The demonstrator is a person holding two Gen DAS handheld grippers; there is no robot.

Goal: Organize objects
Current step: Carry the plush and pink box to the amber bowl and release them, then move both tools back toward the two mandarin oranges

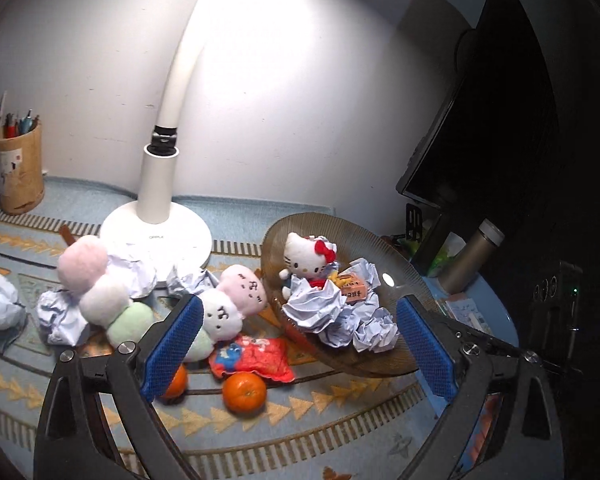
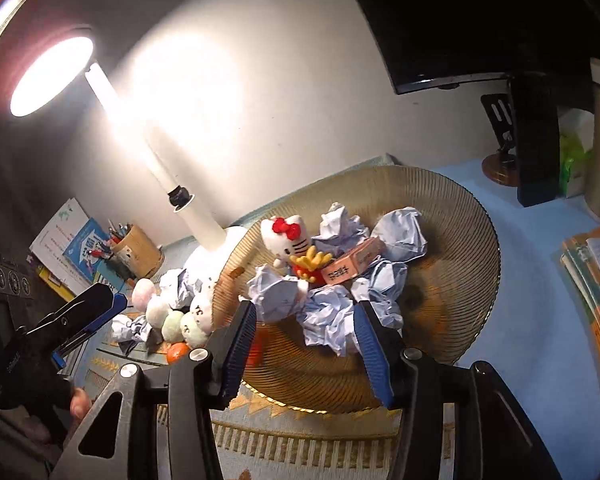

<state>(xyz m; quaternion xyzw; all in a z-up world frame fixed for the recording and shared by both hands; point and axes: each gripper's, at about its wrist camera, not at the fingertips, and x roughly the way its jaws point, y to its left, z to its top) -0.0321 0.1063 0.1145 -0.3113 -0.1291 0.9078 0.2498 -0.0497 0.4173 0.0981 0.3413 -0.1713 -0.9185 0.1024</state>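
Note:
A brown ribbed glass bowl (image 1: 404, 280) (image 2: 452, 208) holds a Hello Kitty plush (image 1: 306, 258) (image 2: 286, 238), a small pink box (image 1: 352, 286) (image 2: 350, 266) and several crumpled paper balls (image 1: 316, 306) (image 2: 328, 320). My left gripper (image 1: 298, 344) is open, with the bowl's near side and a red snack packet (image 1: 252, 358) between its fingers. My right gripper (image 2: 306, 344) is open just above the bowl's near paper balls. Two dango plushes (image 1: 100, 292) (image 1: 228, 308), more paper balls (image 1: 60, 316) and two tangerines (image 1: 245, 392) (image 1: 176, 384) lie on the mat.
A white desk lamp (image 1: 156, 232) (image 2: 204, 232) stands behind the plushes. A pen holder (image 1: 18, 168) is at far left. A dark monitor (image 1: 492, 120), a metal flask (image 1: 472, 256) and stacked books (image 2: 596, 280) are to the right. My left gripper also shows in the right wrist view (image 2: 96, 320).

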